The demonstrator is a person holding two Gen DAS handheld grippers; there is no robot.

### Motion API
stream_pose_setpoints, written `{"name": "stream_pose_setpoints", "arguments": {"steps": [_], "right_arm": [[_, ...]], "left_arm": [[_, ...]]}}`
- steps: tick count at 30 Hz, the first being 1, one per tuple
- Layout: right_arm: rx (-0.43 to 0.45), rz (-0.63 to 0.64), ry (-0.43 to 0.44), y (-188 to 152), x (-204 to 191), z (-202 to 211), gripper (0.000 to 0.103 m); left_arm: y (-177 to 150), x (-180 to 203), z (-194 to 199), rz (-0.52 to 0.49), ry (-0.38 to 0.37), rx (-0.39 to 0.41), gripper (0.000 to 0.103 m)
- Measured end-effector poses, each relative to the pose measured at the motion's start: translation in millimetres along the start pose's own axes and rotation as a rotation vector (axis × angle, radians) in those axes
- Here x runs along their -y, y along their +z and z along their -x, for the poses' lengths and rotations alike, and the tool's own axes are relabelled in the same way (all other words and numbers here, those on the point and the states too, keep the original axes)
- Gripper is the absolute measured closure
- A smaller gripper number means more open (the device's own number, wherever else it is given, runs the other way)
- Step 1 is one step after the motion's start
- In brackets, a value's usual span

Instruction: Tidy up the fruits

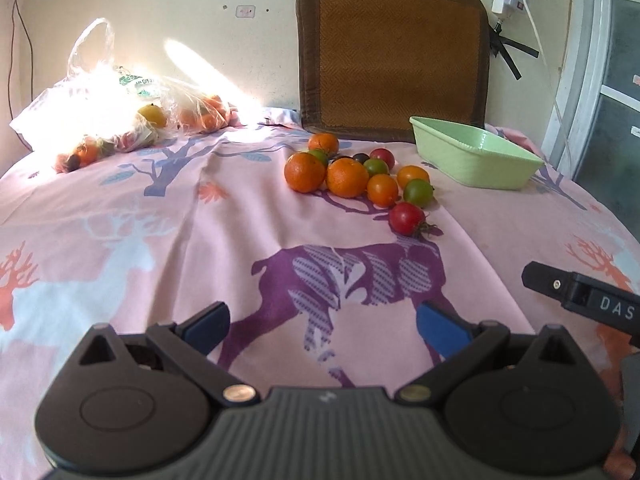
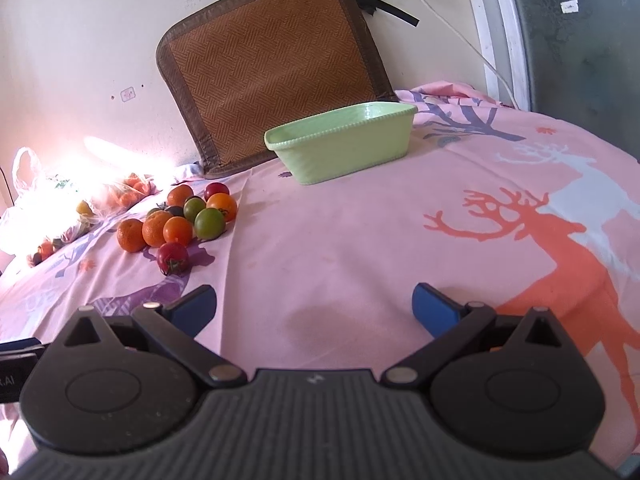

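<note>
Your left gripper [image 1: 322, 322] and right gripper [image 2: 314, 306] both spread wide, holding nothing, low over pink cloth [image 1: 160, 220]; fruit pile [image 1: 352, 176] far centre; green basket [image 1: 472, 156] just right of pile.

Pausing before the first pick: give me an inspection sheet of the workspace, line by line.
Surface: pink deer-print cloth, wrinkled.
Job's things: loose fruit pile, none in the green basket as far as the views show.
Clutter: plastic bags of fruit, glare hides detail.
Grippers: left gripper and right gripper open, holding nothing.
Cables: white cable on the wall.
Surroundings: woven mat leaning on the wall, window frame.
</note>
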State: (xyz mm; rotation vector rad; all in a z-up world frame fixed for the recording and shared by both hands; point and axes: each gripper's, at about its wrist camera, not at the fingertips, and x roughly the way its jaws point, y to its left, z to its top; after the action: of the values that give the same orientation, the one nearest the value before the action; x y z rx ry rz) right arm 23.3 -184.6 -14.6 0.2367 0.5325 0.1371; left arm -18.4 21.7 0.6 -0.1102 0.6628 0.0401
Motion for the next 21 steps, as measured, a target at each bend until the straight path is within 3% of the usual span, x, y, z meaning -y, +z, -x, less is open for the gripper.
{"name": "stream_pose_setpoints", "arguments": {"steps": [13, 21], "right_arm": [[0.022, -0.007, 0.007, -3.8, 2.0, 0.7, 0.0], [0.005, 0.014, 0.014, -2.5, 1.4, 0.0, 0.0]], "left_arm": [[-5.8, -3.2, -6.1, -0.046, -0.012, -0.006, 0.0], [-5.2, -13.2, -4.0, -0.036, -0.058, -0.001, 0.0]]}}
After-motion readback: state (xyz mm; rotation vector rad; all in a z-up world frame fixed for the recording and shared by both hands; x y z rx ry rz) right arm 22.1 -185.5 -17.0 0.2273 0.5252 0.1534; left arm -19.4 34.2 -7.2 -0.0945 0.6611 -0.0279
